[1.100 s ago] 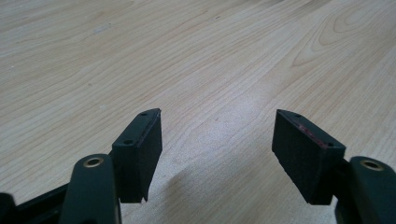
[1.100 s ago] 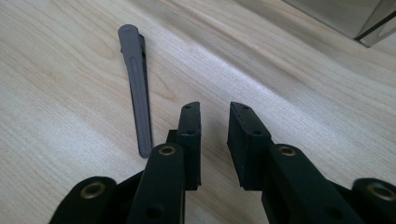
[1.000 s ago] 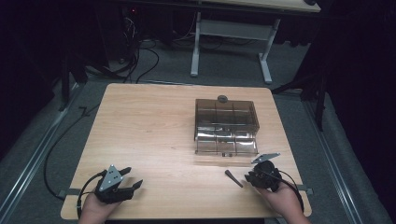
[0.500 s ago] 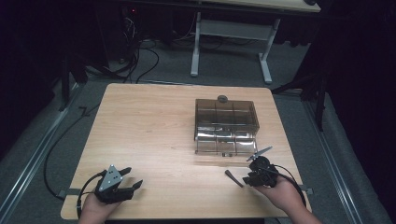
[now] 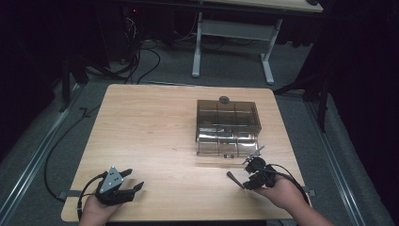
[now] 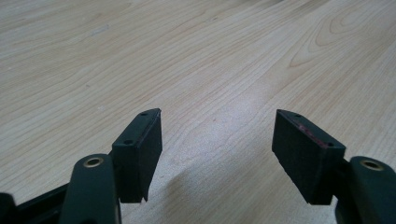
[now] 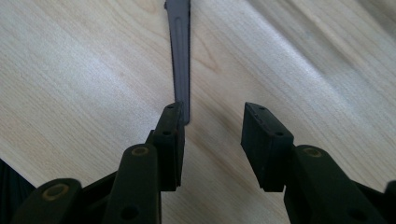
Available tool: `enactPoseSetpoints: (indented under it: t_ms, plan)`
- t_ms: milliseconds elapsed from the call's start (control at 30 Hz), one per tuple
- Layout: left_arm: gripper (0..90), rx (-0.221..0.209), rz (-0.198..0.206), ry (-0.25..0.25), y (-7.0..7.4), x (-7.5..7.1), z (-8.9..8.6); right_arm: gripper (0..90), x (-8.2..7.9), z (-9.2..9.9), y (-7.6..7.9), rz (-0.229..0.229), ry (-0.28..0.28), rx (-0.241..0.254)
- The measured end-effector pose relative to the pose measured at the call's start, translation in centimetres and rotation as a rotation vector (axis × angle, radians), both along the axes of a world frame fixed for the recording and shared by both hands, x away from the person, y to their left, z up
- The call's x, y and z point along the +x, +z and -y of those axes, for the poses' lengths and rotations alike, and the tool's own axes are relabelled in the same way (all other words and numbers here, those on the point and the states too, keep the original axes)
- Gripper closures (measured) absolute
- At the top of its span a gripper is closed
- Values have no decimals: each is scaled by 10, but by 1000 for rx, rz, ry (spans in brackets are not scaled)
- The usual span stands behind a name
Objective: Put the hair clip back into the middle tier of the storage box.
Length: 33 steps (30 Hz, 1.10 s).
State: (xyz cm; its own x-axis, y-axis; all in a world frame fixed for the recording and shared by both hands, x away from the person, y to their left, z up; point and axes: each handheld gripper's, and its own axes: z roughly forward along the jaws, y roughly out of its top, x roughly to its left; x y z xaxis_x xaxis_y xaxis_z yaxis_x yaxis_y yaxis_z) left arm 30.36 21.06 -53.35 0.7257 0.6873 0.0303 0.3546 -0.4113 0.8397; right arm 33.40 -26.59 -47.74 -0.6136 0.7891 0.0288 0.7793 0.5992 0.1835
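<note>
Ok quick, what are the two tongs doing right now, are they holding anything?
Left tongs: open, holding nothing, just above the table.
Right tongs: open, jaws have just been opening; nothing between them, a thin grey utensil lies beside one jaw.

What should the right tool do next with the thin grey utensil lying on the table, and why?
Probably shift the right tool sideways and lower it to straddle the grey utensil, then close. Its jaws have just been opening and nothing is between them; the utensil handle's end lies on the table beside one jaw, outside the gap. The left tool rests open at the near edge.
</note>
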Motion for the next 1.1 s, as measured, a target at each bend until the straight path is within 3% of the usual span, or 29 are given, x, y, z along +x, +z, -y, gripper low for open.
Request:
enactPoseSetpoints:
  t_ms: [400, 667, 1100]
  plan:
    - [337, 1, -2, -2, 0, 0, 0, 550, 8, -17, 3, -31, 65, -35]
    - [337, 0, -1, -4, 0, 0, 0, 551, 12, -28, 5, -35, 70, -40]
    - [338, -2, -1, -9, 0, 0, 0, 644, 24, -48, -5, -58, 124, -73]
